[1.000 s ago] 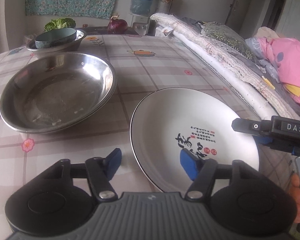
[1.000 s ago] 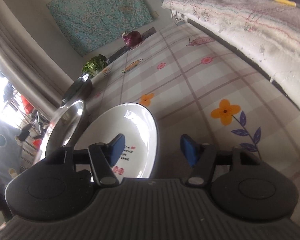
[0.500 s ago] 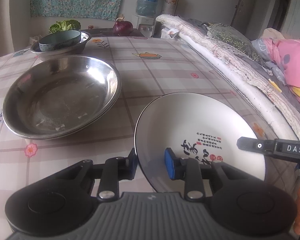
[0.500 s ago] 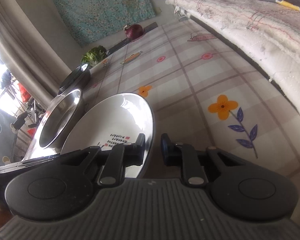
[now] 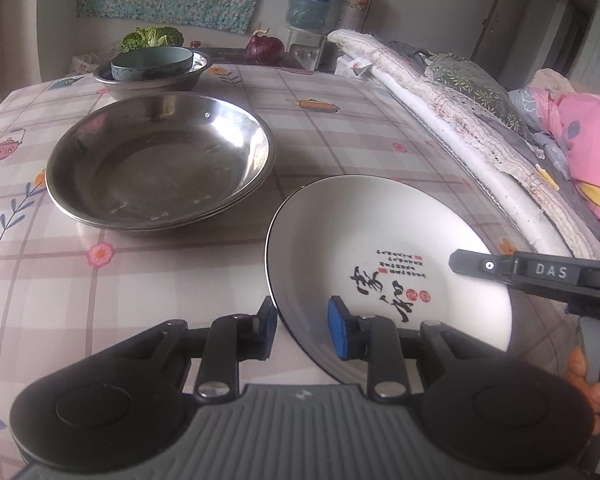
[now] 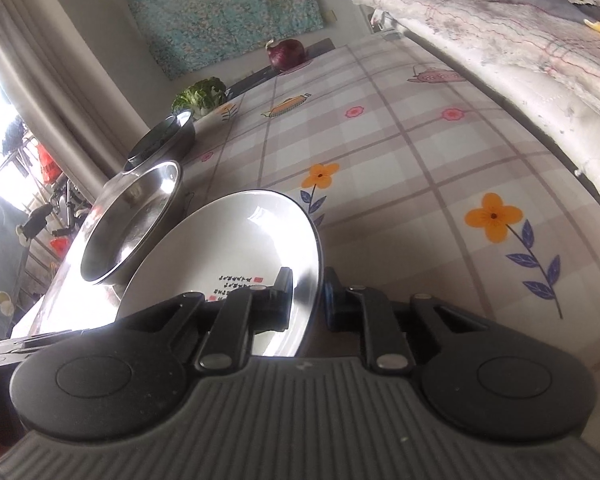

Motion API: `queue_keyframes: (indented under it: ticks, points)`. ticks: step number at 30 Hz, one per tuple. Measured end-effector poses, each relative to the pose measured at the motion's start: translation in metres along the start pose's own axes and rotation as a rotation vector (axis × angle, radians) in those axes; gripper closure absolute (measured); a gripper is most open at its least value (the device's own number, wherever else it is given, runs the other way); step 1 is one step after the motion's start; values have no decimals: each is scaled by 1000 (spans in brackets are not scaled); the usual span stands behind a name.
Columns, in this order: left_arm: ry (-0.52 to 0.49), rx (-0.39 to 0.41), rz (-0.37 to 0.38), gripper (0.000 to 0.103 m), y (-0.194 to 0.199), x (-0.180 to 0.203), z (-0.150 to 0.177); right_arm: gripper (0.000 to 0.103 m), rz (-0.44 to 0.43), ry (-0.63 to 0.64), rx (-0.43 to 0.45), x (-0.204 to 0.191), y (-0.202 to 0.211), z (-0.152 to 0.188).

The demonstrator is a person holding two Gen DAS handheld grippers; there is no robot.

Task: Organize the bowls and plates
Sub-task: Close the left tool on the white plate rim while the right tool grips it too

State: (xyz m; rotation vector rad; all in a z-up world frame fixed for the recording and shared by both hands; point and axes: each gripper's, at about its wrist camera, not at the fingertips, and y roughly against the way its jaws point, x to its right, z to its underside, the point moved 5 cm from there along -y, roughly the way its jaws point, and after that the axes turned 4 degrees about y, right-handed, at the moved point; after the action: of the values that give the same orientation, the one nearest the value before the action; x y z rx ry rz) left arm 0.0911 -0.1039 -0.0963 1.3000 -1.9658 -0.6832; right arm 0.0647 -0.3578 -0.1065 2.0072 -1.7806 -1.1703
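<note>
Left wrist view: we have our left gripper [image 5: 302,326] pinching the white ceramic plate with black calligraphy [image 5: 384,236] at its 7 o'clock rim, our right gripper [image 6: 308,300] clamping the opposite edge (both firm); stacked steel pans [image 5: 159,164] lie at 10 o'clock.

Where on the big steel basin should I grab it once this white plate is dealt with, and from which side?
Take the steel basin by its thin flared rim, one finger inside, one outside. Come from the near edge, probably: the far side is crowded by the smaller steel bowl, and the white plate sits to its right.
</note>
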Motion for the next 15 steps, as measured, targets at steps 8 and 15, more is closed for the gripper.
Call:
queue_keyframes:
  ticks: [8,15]
  points:
    - [-13,-15,13,63,-10,-2,-7,88,19,31,2,-1,2,1]
    - [-36,-15,6,61,-18,-3,-11,86,15,28,-19,-2,7,10]
